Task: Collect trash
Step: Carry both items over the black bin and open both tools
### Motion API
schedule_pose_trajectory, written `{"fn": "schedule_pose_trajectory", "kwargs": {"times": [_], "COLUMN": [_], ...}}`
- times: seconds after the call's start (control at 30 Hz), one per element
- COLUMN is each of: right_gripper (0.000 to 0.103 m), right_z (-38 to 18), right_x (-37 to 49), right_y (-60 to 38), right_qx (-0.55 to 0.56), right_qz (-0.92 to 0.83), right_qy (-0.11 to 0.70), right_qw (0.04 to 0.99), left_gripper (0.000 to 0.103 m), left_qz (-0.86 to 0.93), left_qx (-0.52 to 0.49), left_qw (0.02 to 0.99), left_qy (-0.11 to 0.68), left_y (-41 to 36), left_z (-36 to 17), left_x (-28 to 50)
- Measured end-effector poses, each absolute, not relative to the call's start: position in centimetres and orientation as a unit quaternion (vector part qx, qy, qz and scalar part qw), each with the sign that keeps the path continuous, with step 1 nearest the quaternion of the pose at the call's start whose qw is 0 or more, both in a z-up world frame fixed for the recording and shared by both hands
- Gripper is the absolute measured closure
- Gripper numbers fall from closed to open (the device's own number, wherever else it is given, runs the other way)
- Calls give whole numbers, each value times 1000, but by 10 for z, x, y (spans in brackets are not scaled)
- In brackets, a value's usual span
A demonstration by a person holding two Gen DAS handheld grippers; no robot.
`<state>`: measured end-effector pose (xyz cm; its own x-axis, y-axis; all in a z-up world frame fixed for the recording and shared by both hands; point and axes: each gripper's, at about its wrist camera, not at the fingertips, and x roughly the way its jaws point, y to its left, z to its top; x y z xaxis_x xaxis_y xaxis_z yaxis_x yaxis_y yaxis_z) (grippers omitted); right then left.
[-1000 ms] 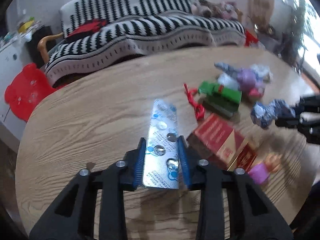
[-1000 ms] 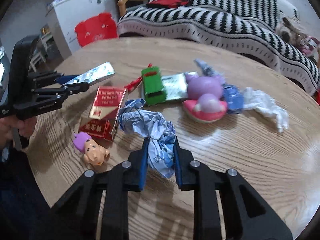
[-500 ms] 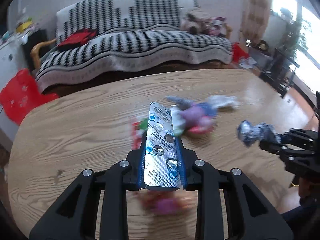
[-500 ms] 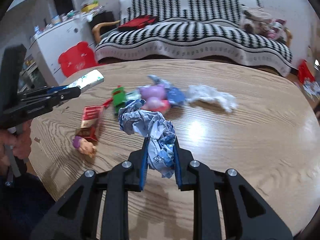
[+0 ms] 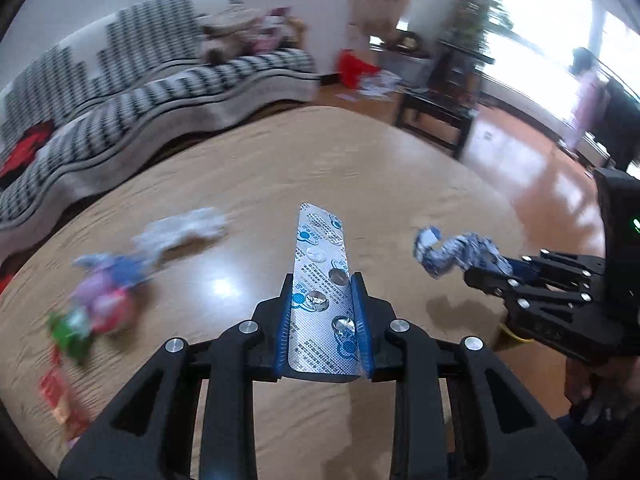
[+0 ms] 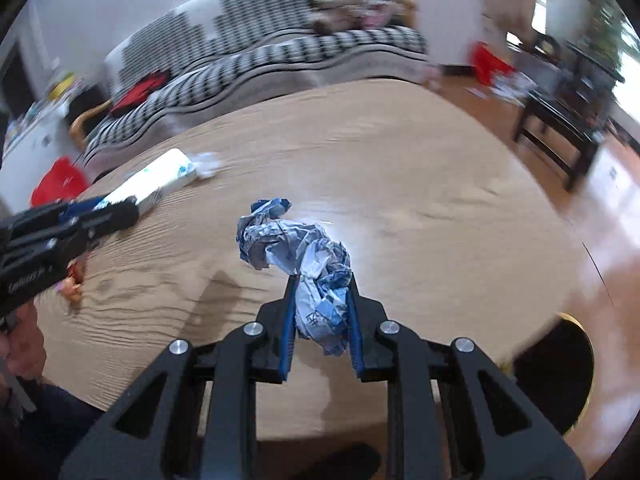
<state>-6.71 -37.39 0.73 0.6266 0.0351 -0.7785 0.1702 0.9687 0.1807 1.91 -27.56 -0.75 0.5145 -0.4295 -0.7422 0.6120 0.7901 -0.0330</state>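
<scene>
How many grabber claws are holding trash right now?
2. The left gripper clamps a pill blister pack; the right gripper clamps a crumpled paper wad.

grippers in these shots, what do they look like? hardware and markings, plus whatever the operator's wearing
Both the left gripper and the right gripper are matte black linkage frames with silver pivot bolts and ribbed blue finger pads. The right unit's body shows a green indicator light; the left unit's side carries small white lettering, unreadable. No cables visible. Clothing looks dark.

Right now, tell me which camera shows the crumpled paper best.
The right wrist view: the crumpled paper sits centred and sharp in the right gripper. The left wrist view shows it smaller, near the right edge.
</scene>
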Motion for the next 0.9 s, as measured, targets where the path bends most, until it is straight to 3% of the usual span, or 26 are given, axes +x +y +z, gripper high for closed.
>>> {"fn": "schedule_pose_trajectory", "kwargs": {"times": [0.33, 0.57, 0.9], "right_gripper": [81, 81, 81], "right_z": [11, -34, -75], "right_x": [-181, -244, -263], "right_y": [-531, -600, -651], "right_qx": [231, 290, 350], "right_qz": [-212, -300, -329], "right_qy": [383, 399, 410], "right_qw": [869, 817, 775], "left_gripper": [77, 76, 76], "left_qz": [-448, -544, -561], "left_qx": [162, 180, 224], "left_qw": [801, 736, 692], "left_qy": [363, 361, 395], "left_y": [-431, -522, -585], "left_z": [-19, -50, -108], "left_x": [-52, -105, -114]}}
